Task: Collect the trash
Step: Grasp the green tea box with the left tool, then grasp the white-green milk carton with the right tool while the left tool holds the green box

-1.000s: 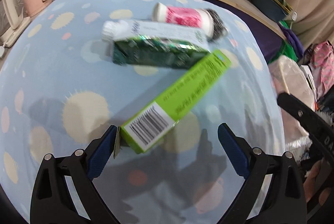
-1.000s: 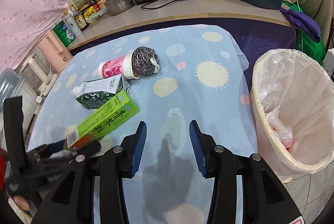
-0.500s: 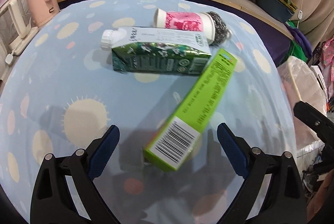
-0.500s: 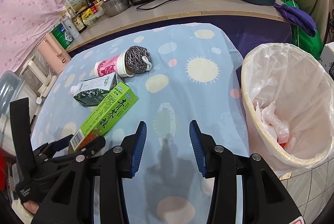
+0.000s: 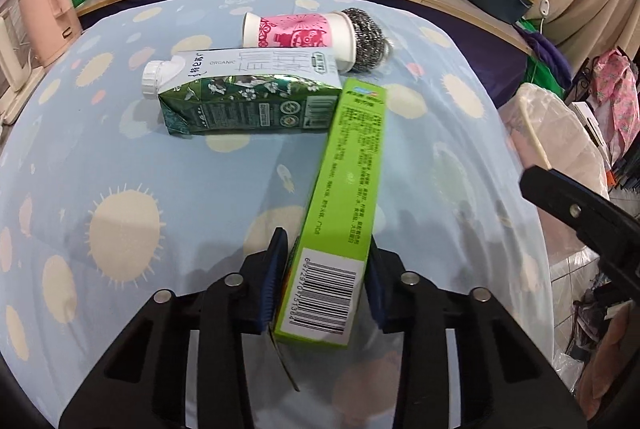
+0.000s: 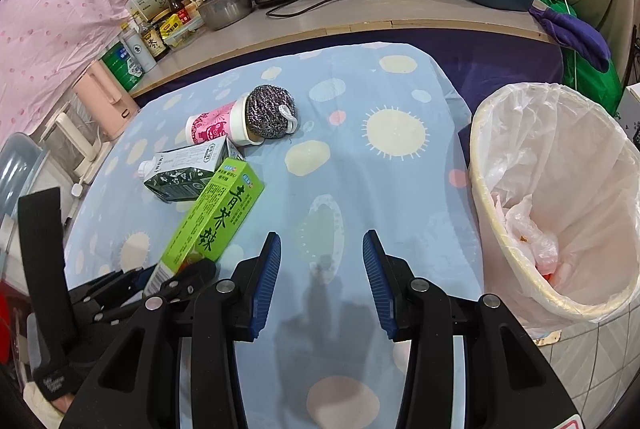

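1. The long lime-green cardboard box (image 5: 344, 197) is pinched at its barcode end between the blue pads of the left gripper (image 5: 322, 279); the jaws have just been closing, and both pads are now pressed against the box's sides.
2. The box is seen stretched away from the gripper across the pale blue cloth with sun and dot prints (image 5: 120, 189), its far end lying against the base of the green and white milk carton (image 5: 244, 97).
3. The right gripper (image 6: 322, 281) is held over a bare stretch of the cloth, its fingers spread apart with nothing between them.
4. To its right, the cream wastebasket lined with a thin white plastic bag (image 6: 560, 197) is seen standing beside the table, with crumpled plastic inside.
5. The carton is laid on its side, its white screw cap pointing left in the left wrist view.
6. Just behind it, the pink and white paper cup (image 5: 300, 35) is laid on its side, with the steel wool scrubber (image 5: 366, 41) touching its mouth.
7. Farthest off, a wooden counter (image 6: 360, 17) is seen, crowded with pots, a rice cooker and bottles.
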`<state>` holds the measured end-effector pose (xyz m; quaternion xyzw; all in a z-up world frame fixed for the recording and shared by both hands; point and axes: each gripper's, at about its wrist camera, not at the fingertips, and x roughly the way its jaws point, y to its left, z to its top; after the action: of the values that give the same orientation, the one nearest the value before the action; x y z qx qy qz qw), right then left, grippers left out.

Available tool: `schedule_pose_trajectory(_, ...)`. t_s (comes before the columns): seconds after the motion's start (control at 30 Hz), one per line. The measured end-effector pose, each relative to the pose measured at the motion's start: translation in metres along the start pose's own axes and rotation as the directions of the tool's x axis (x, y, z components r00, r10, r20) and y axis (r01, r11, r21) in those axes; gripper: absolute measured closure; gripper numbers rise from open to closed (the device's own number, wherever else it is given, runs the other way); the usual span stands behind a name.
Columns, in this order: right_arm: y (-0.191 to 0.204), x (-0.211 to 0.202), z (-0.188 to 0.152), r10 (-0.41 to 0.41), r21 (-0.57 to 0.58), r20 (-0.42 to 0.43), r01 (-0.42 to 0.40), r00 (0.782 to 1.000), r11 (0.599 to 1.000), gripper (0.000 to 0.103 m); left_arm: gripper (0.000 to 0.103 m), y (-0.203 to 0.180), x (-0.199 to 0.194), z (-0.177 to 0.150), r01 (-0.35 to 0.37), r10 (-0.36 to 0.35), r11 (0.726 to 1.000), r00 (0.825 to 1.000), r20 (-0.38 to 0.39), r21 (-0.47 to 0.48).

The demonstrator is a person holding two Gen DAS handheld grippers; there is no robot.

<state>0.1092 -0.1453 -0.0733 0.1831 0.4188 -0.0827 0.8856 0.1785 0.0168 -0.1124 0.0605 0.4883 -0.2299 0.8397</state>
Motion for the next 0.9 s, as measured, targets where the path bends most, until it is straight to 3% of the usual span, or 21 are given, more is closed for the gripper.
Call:
schedule_pose_trajectory(0.37, 0.02, 0.006, 0.002, 0.033, -0.045, -0.009, -0.034, 0.999, 0.998, 0.061, 0.076, 0.01, -0.05, -0.027, -0.005, 0.006, 0.996, 1.0, 0.014, -0.086)
schedule_pose_trajectory(0.47, 0.029, 0.012, 0.004, 0.048, -0.063, -0.016, -0.049, 0.999, 0.997, 0.061, 0.076, 0.02, -0.059, -0.031, -0.044, 0.047, 0.992, 0.999, 0.018, -0.12)
schedule_pose_trajectory(0.9, 0.066, 0.052, 0.04, 0.086, -0.134, -0.025, -0.088, 0.996, 0.987, 0.061, 0.076, 0.073, -0.048, 0.002, -0.155, 0.16, 0.948, 0.987, -0.003, -0.277)
